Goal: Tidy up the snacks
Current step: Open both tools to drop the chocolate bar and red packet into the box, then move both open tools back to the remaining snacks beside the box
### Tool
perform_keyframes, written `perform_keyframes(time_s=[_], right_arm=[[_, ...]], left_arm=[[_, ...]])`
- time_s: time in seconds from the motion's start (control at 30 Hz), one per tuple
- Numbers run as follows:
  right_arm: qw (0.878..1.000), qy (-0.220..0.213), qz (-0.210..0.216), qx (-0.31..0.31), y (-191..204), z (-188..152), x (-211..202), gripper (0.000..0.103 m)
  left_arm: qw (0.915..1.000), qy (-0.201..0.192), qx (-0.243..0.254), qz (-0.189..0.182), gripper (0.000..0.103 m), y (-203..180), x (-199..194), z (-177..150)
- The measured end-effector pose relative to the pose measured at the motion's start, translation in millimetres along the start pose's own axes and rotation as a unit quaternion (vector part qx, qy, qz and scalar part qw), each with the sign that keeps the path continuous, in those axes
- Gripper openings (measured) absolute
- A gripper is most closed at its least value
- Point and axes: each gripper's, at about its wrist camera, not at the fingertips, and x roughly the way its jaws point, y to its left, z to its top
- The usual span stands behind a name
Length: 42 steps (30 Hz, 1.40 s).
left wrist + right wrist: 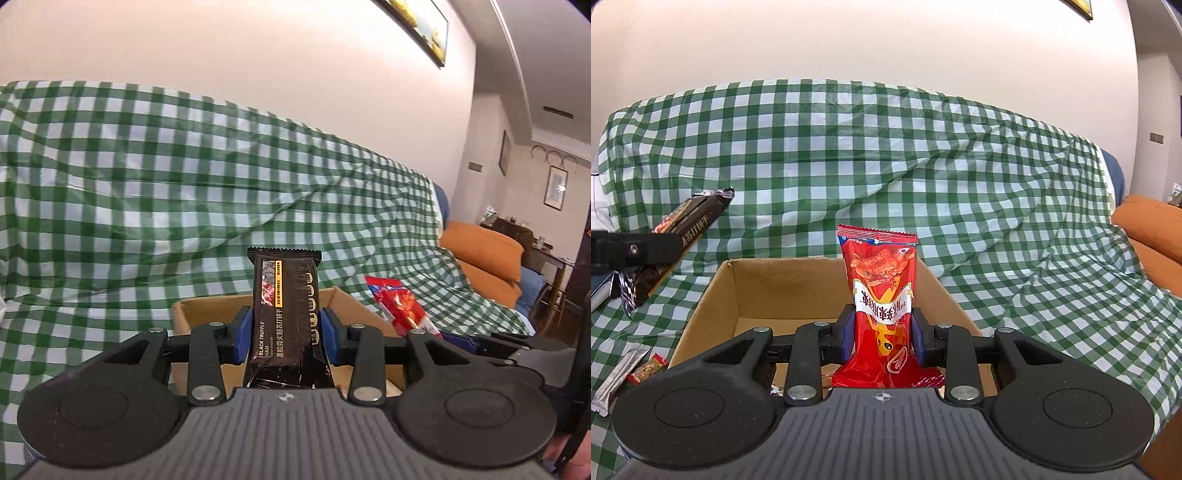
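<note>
black cracker packet (284, 314) | "BLACK TRUFFLE HAM" | Chinese text

The right hand-held gripper (882, 334) clamps an upright red snack packet (879, 295) above an open cardboard box (713, 295).

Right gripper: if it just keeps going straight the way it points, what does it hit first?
Probably the far wall of the cardboard box. The right gripper, jaws shut on the red snack packet, sits over the open box, angled slightly down. Depth is unclear; it might clear the rim and meet the checked cloth.
</note>
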Motion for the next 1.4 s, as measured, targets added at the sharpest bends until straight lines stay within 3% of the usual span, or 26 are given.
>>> perform_keyframes(time_s=[0.4,0.43,0.47,0.53,0.57,0.63,0.93,1.13,1.23,1.33,1.4], right_arm=[[1.0,-0.006,-0.018,0.01,-6,0,-3,0.032],[1.0,-0.006,-0.019,0.01,-6,0,-3,0.032],[1.0,-0.007,-0.024,0.008,-6,0,-3,0.033],[0.999,-0.007,-0.042,0.003,-6,0,-2,0.041],[0.999,-0.001,-0.049,0.002,-6,-1,-1,0.056],[0.998,0.007,-0.058,0.011,-8,-2,1,0.073],[1.0,0.011,-0.027,0.009,0,-1,-2,0.073],[1.0,0.009,0.006,0.0,15,0,-7,0.073],[1.0,0.005,0.024,-0.001,22,1,-12,0.073],[1.0,-0.005,0.031,-0.002,28,3,-17,0.072],[0.999,-0.013,0.039,-0.001,31,5,-20,0.072]], left_arm=[[0.9992,0.012,0.028,-0.027,0.043,-27,13,-12],[0.9991,0.013,0.029,-0.03,0.046,-28,13,-13],[0.9989,0.016,0.028,-0.033,0.058,-28,14,-13],[0.9993,0.013,0.024,-0.024,0.072,-26,13,-13],[0.9996,0.011,0.021,-0.018,0.072,-24,13,-12],[0.9998,0.012,0.009,-0.009,0.072,-18,13,-11],[0.9982,0.032,-0.032,0.04,0.07,10,3,-9],[0.9912,0.049,-0.068,0.103,0.07,47,-14,-8],[0.9848,0.097,-0.087,0.115,0.068,71,-17,-5],[0.9761,0.153,-0.072,0.137,0.058,99,-14,3],[0.9729,0.163,-0.072,0.147,0.055,118,-18,3]])
